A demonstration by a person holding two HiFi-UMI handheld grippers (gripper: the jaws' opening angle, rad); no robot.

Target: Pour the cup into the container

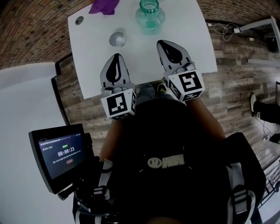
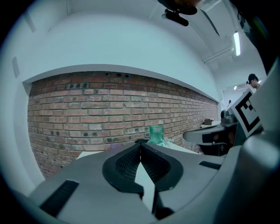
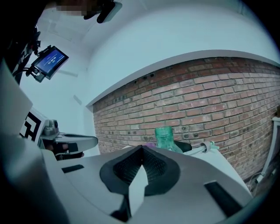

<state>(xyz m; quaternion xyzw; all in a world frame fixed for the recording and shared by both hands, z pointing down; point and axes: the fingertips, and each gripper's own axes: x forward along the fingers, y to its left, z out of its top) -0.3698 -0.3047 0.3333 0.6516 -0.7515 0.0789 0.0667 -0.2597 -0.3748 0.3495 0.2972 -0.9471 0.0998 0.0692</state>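
**Both hand-held grippers clenched and empty; cup and container untouched**

Left hand-held gripper [image 1: 116, 57]: in its own view the jaws are seen pressed together at the tips. Nothing is between them and nothing is touched.

Right hand-held gripper [image 1: 162, 43]: same state. The jaws are closed tip to tip and nothing is held.

Both are held side by side over the near part of the white tabletop [image 1: 192, 39], pointed away from the person, with a gap between them.

Cup [image 1: 118, 38]: small and pale, stood on the tabletop just ahead of the left hand-held gripper's tips and apart from them. It is off to the left of the right hand-held gripper's tips. Its contents cannot be made out.

Container [image 1: 149, 15]: a clear green glass jar, upright and uncapped. It is set on the far part of the tabletop, beyond the cup and to its right, ahead of the gap between the two hand-held grippers, nearer the right one and clear of both. In both gripper views it is seen just right of the closed tips, against the brick wall [image 2: 87, 109].

Purple cloth [image 1: 105, 6]: laid at the far edge, left of the container and well apart from both hand-held grippers.
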